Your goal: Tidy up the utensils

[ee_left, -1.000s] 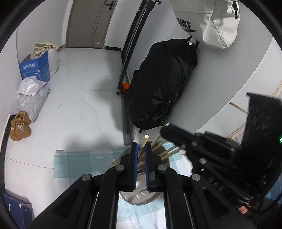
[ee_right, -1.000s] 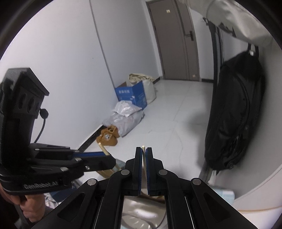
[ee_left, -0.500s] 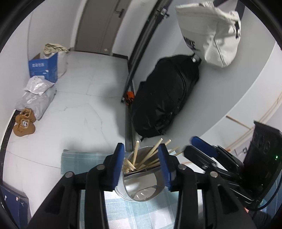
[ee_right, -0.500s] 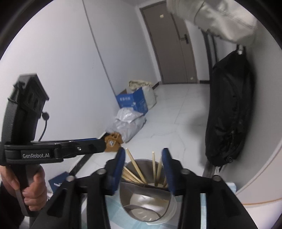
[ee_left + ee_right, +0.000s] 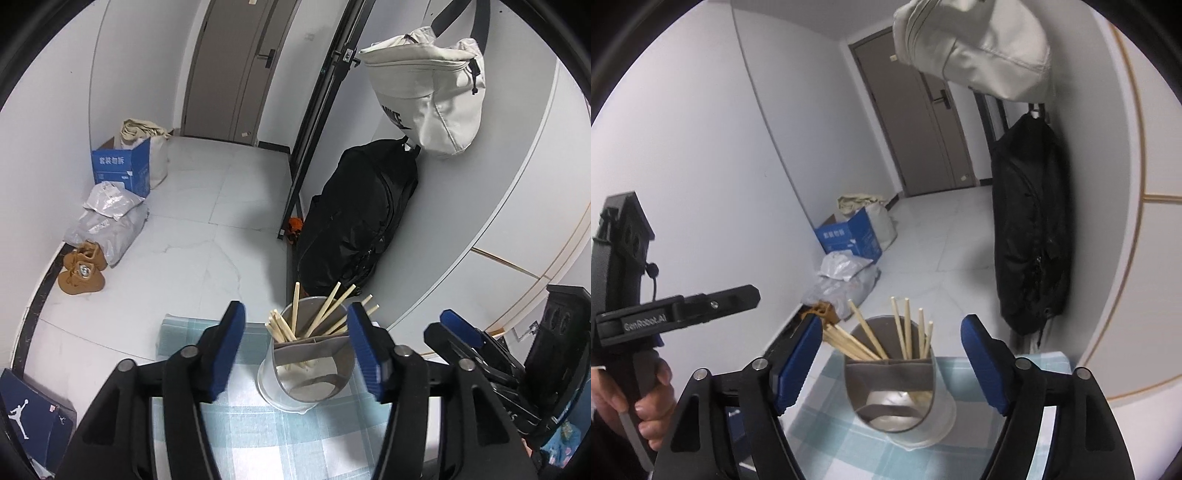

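We have just spread both the left gripper (image 5: 295,347) and right gripper (image 5: 890,360), nothing held; chopsticks (image 5: 866,341) stand in the holder (image 5: 897,391) beyond, apparently delivered.

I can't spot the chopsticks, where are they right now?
The chopsticks stand in the divided cup on the checked cloth, low centre in both wrist views, in front of the black bag.

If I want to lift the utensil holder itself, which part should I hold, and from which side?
Grip the utensil holder low on its round wall, from the near side, one finger on each flank. The chopsticks stick out of the top and lean away, so coming from above would likely knock them.
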A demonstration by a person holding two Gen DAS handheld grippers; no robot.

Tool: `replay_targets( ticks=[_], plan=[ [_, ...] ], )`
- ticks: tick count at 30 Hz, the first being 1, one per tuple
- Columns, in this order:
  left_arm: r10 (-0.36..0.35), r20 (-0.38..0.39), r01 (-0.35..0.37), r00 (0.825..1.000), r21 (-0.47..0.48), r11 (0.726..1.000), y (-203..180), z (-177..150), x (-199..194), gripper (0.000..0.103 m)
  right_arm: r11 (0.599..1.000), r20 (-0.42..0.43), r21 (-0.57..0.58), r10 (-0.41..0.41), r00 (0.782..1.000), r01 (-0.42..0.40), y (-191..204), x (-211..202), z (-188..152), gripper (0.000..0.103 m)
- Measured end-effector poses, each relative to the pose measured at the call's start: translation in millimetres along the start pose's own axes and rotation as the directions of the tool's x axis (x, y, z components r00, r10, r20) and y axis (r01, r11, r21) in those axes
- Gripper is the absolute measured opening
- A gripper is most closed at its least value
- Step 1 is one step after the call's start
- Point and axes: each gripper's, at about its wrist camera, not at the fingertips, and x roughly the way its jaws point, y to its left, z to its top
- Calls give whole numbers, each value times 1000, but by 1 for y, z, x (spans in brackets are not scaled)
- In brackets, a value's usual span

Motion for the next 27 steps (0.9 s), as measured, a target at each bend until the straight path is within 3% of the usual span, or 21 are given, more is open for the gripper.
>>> replay_targets(
  ticks=[6,9,23,27],
  plan=[
    [25,76,-26,997,11,1000,-7,-9,-24,63,1000,56,-8,-2,998,3,10,-34,-7,87],
    [44,113,-45,993,10,999,-9,-17,-35,75,1000,85,-11,-3,996,4,12,-49,-13,93],
    [114,244,-133,963,63,989,-16,-63,-57,77,998,197,-46,-38,980,48,13,-89,-62,102],
    [135,289,-156,948,51,986,-11,-77,-59,87,997,215,-56,-40,976,53,14,-92,-75,103]
  ],
)
